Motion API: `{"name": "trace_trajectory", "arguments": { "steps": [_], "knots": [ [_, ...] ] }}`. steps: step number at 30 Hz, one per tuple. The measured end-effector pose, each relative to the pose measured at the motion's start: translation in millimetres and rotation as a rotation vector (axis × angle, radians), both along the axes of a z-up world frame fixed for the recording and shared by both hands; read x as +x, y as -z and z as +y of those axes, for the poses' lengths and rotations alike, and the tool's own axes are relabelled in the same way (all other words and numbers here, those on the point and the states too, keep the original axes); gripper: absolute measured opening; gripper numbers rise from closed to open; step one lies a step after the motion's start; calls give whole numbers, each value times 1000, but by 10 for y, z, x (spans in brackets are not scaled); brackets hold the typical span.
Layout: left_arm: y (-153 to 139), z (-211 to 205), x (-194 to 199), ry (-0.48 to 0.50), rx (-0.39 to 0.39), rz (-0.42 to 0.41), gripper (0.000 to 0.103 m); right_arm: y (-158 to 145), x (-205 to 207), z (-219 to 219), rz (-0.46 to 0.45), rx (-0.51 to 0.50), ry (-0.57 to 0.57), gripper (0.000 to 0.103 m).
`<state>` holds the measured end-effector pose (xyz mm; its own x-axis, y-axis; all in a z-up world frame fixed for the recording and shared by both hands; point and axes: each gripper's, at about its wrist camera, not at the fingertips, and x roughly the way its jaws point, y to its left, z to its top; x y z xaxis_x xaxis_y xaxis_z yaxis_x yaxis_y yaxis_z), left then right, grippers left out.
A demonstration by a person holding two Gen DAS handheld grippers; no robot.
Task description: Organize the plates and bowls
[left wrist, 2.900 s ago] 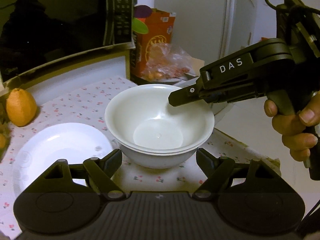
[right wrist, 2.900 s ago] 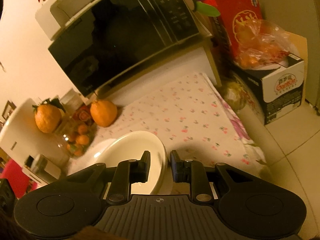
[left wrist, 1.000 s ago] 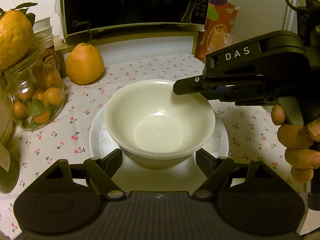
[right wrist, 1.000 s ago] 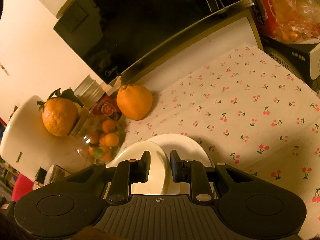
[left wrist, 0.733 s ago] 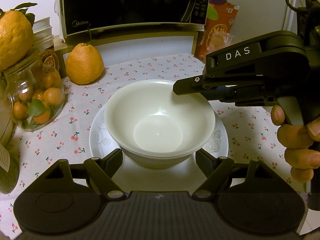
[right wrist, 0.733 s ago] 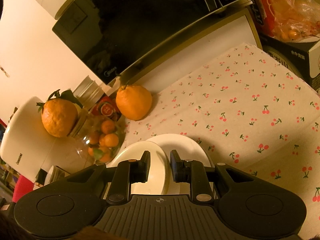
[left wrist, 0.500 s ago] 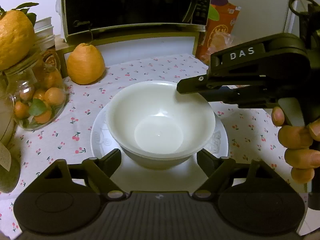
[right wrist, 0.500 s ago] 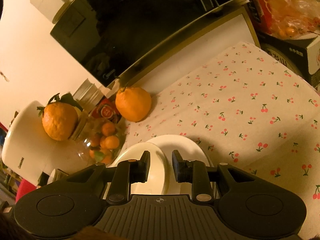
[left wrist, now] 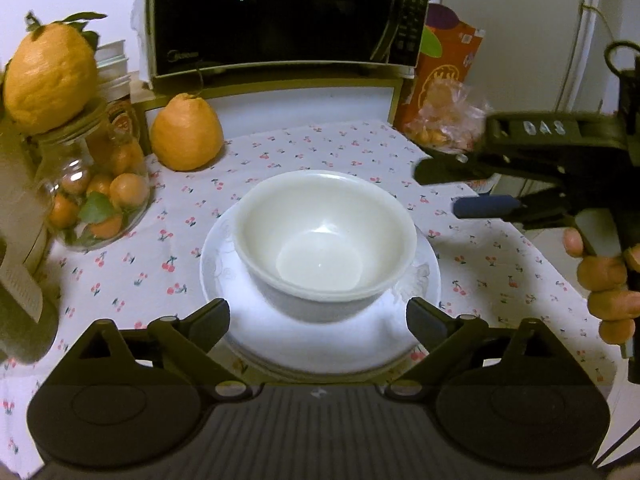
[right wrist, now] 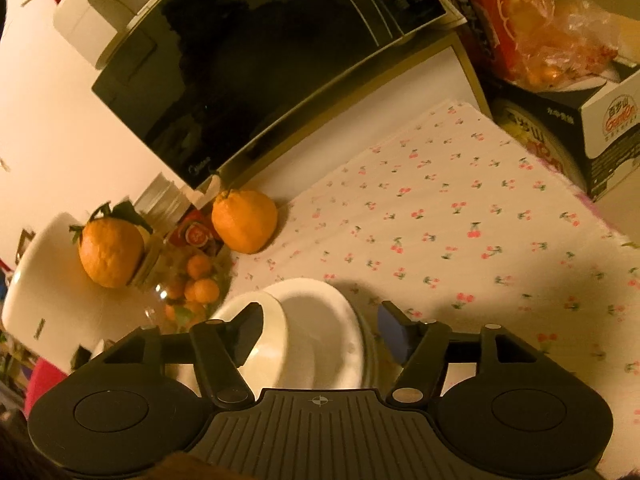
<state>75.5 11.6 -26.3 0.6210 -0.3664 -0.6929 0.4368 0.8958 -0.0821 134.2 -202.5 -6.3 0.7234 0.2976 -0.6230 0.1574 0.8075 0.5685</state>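
Note:
Two stacked white bowls (left wrist: 324, 240) sit on a white plate (left wrist: 240, 280) on the cherry-print cloth. My left gripper (left wrist: 318, 320) is open and empty, its fingers just short of the plate's near edge. My right gripper (left wrist: 436, 188) is open and clear of the bowls, to their right and a little above. In the right wrist view the right gripper (right wrist: 320, 330) is open, with the bowls (right wrist: 264, 344) and the plate (right wrist: 340, 320) just below and ahead of its fingers.
A microwave (left wrist: 280, 16) stands at the back. A large orange (left wrist: 186, 132) lies in front of it. A glass jar of small oranges (left wrist: 92, 192) with an orange on top stands left. A red box and bagged fruit (left wrist: 444, 120) sit back right. The table edge (right wrist: 600, 216) runs right.
My right gripper has let go of the bowl rim, opened wide and drawn back to the right. The bowls now rest on the plate. My left gripper has pulled back slightly.

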Motion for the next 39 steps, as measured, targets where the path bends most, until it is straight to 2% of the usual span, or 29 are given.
{"name": "trace_trajectory", "arguments": {
  "steps": [5, 9, 13, 22, 28, 30, 34, 39],
  "knots": [
    [-29, 88, -112, -103, -15, 14, 95, -16, -174, -48, 29, -45, -29, 68],
    [-46, 172, -193, -198, -37, 56, 95, -37, -331, -67, 50, -76, -45, 69],
    [-94, 227, -282, -257, -36, 73, 96, -90, -468, -48, 70, -91, -49, 71],
    [-208, 225, -555, -330, 12, 57, 100, -235, -752, 109, 115, -227, -91, 76],
    [-236, 158, -737, -362, 38, 69, 102, -327, -915, 251, 144, -286, -122, 78],
    [-251, 128, -792, -365, 47, 67, 102, -365, -964, 317, 150, -309, -126, 82],
    [-297, 83, -878, -389, 65, 59, 102, -392, -1042, 427, 172, -337, -132, 84],
    [-322, 79, -887, -420, 87, 88, 103, -426, -1071, 534, 176, -361, -141, 90]
  ]
}}
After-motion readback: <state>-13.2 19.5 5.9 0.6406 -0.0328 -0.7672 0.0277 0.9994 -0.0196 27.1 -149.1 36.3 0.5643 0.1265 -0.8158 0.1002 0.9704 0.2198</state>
